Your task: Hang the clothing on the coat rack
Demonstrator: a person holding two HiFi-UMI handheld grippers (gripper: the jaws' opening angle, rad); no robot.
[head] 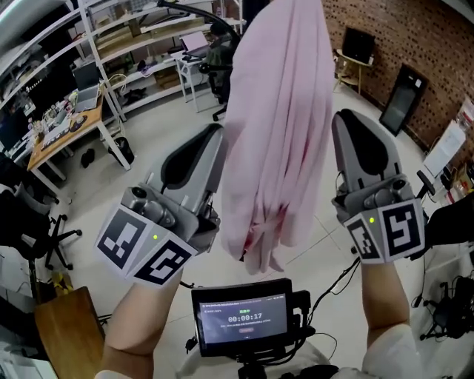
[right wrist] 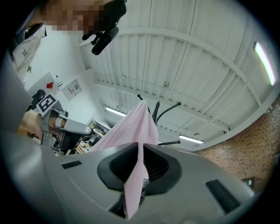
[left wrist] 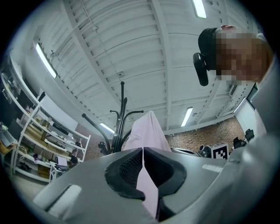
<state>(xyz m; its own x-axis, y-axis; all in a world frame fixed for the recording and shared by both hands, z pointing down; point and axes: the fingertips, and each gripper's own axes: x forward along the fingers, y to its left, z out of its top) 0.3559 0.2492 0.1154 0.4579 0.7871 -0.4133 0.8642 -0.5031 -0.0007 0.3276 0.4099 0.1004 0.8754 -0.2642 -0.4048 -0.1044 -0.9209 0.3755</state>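
Bright, even indoor light from ceiling tube lamps (left wrist: pixel 199 8), glaring white; shadows soft. The pink clothing (head: pixel 278 111) looks washed pale. Both gripper views bulge strongly, with black corners and blurred foregrounds; head view sharp.

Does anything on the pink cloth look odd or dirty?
Yes. The pink garment has reddish marks in its lower folds. Stain or print, I cannot tell; nothing else stands out.

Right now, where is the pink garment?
The pink garment hangs at the head view's centre, gripped by the left tongs and the right tongs, above the small screen; its top peaks beside the black coat rack.
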